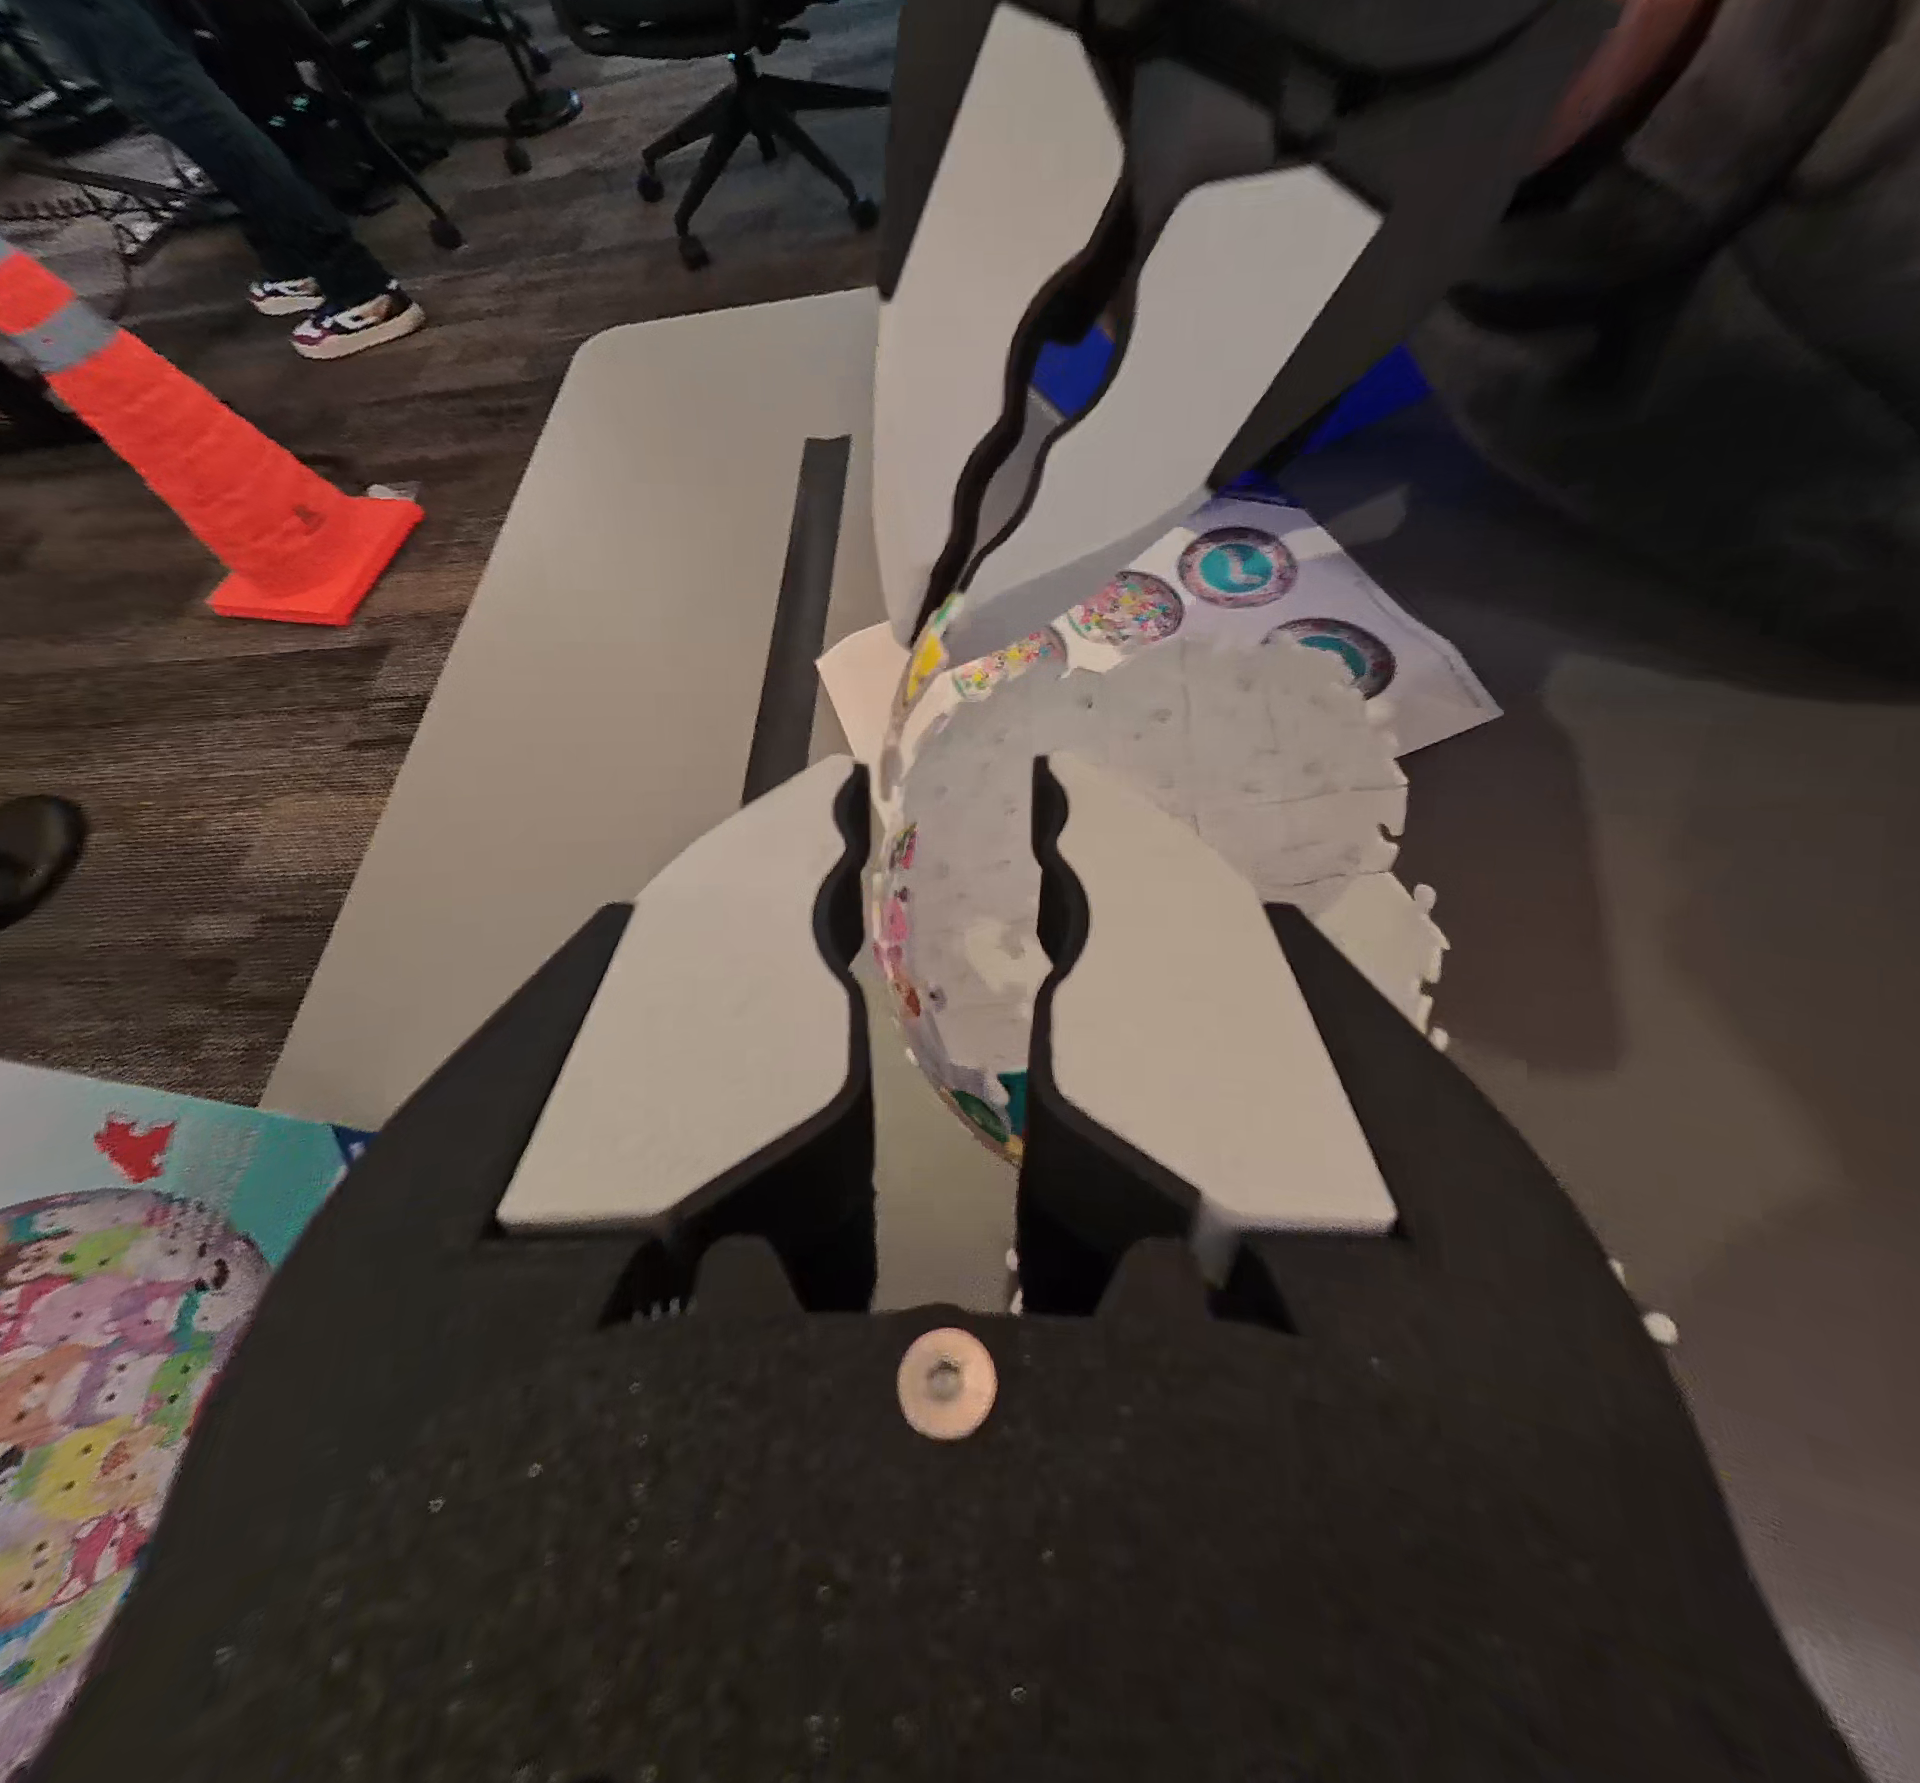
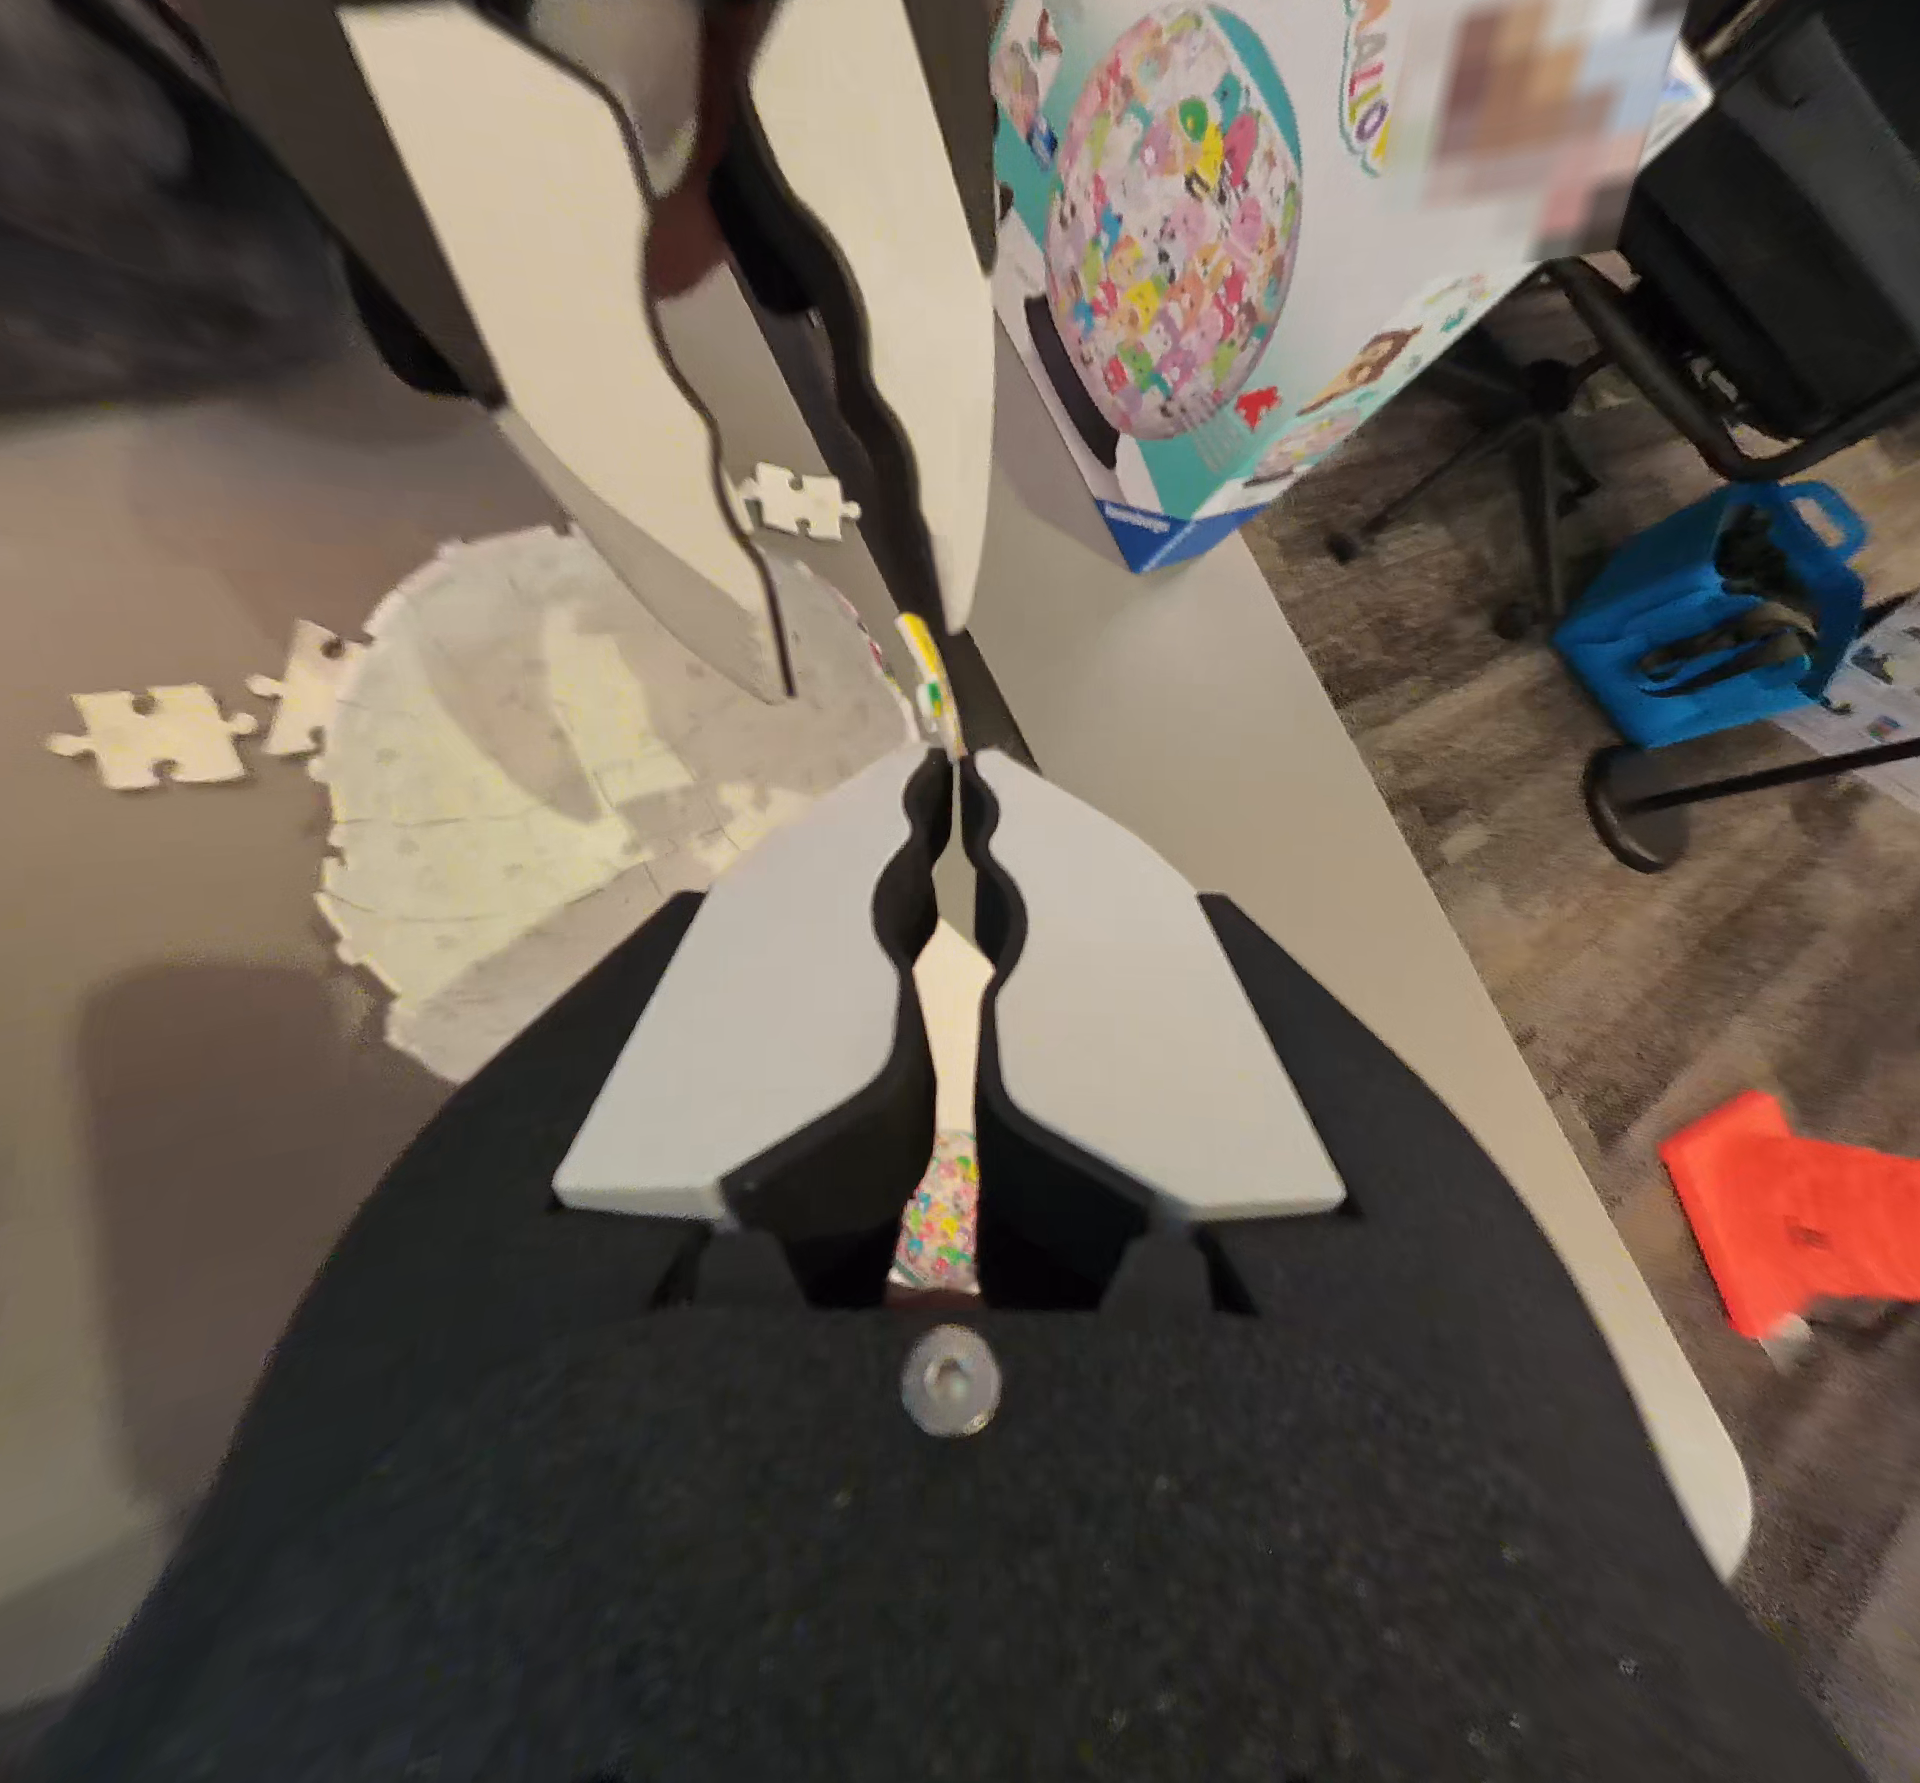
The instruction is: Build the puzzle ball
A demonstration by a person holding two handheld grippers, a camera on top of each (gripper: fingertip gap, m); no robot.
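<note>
While the half-built puzzle ball [image 1: 1195,798], a curved white plastic shell with colourful printed pieces on its outer face, sits open side up on the grey worktop [image 1: 1714,1006], both tools meet at its rim. The left tongs [image 1: 951,860] stand partly open, their fingers straddling the shell's wall, one inside the bowl and one outside; whether they actually press on it I cannot tell, but the placement looks meant to steady the edge. The right tongs [image 2: 954,777] are closed almost to touching at the tips, pinching a small curved piece with a yellow and green printed face [image 2: 930,684] right at the rim, seemingly to line its tabs up with its neighbours. Holding the wall close beside the joint makes sense, since a thin shell would flex away under a push. Loose white jigsaw pieces [image 2: 156,736] lie face down on the worktop just beside the shell, within easy reach. A printed instruction sheet with round pictures [image 1: 1340,632] lies under the shell's far side, and the teal puzzle box showing the finished ball [image 2: 1226,206] stands near the worktop's edge, probably as a reference.
</note>
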